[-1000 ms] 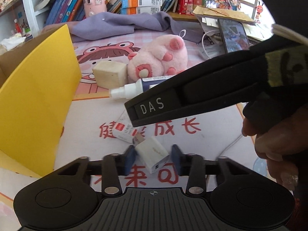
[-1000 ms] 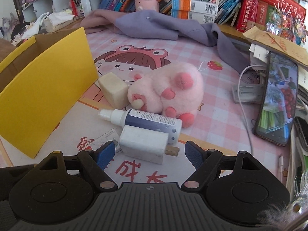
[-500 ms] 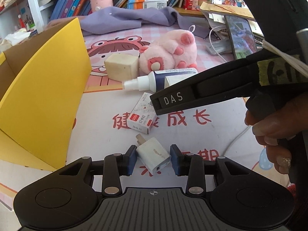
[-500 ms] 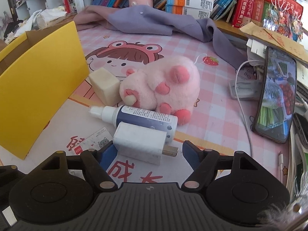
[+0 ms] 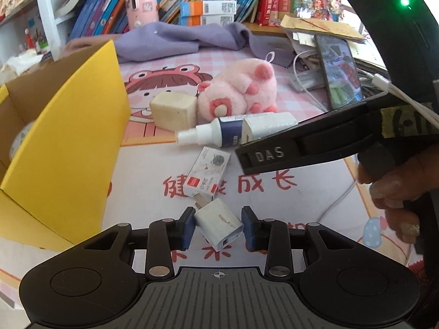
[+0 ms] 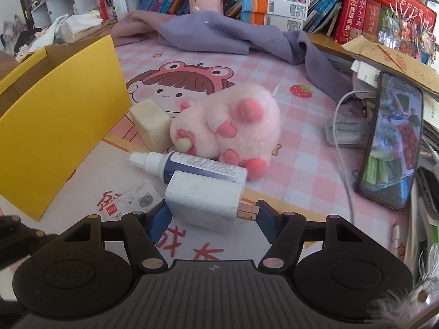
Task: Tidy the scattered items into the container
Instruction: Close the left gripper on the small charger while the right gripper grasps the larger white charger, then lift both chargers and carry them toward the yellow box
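Left tool (image 5: 218,226) clamps small charger (image 5: 219,223); right tool (image 6: 211,215) clamps large charger (image 6: 204,201), prongs visible only right-wrist view.

Our right gripper (image 6: 210,216) has narrowed onto the large white rectangular charger (image 6: 204,201), while our left gripper (image 5: 218,227) carried the small white charger cube (image 5: 219,223) slightly back.

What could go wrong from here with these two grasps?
The left hand-held gripper pinches the small charger diagonally, on its corners; it may twist out. The right hand-held gripper spans the large charger lengthwise, one finger on the prongs, a poor seat. The spray bottle alongside could get knocked.
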{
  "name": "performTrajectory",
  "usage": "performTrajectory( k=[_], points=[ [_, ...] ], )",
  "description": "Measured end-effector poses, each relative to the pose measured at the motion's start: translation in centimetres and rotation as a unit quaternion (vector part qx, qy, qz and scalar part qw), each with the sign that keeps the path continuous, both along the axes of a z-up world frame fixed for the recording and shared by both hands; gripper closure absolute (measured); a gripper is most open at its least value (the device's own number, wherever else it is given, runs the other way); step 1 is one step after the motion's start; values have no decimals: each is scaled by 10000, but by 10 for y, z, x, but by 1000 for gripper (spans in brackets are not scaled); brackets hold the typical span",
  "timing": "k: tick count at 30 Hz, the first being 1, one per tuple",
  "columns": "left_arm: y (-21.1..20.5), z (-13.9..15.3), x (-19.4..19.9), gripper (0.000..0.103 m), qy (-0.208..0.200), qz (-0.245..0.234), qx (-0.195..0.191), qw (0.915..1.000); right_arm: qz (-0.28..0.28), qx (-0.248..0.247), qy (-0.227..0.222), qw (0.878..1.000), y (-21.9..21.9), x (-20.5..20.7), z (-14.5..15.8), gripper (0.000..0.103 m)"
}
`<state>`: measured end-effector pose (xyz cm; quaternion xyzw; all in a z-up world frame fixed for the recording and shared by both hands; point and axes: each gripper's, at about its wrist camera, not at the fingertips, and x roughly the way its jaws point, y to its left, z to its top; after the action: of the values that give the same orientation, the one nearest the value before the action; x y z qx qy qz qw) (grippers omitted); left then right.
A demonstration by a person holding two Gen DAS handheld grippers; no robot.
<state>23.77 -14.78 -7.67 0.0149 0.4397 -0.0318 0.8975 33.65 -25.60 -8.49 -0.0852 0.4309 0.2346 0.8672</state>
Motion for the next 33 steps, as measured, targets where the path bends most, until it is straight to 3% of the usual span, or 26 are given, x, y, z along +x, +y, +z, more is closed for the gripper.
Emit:
performTrajectory(
  k=[15, 33],
  points=[
    [-2, 21, -18, 68, -198, -180, 52, 9996, 84, 187, -53, 9998, -21, -40, 15, 39],
    [12, 28, -55, 68, -450, -424, -174, 9979, -302, 72, -257, 9992, -20, -91, 27, 39]
  ],
)
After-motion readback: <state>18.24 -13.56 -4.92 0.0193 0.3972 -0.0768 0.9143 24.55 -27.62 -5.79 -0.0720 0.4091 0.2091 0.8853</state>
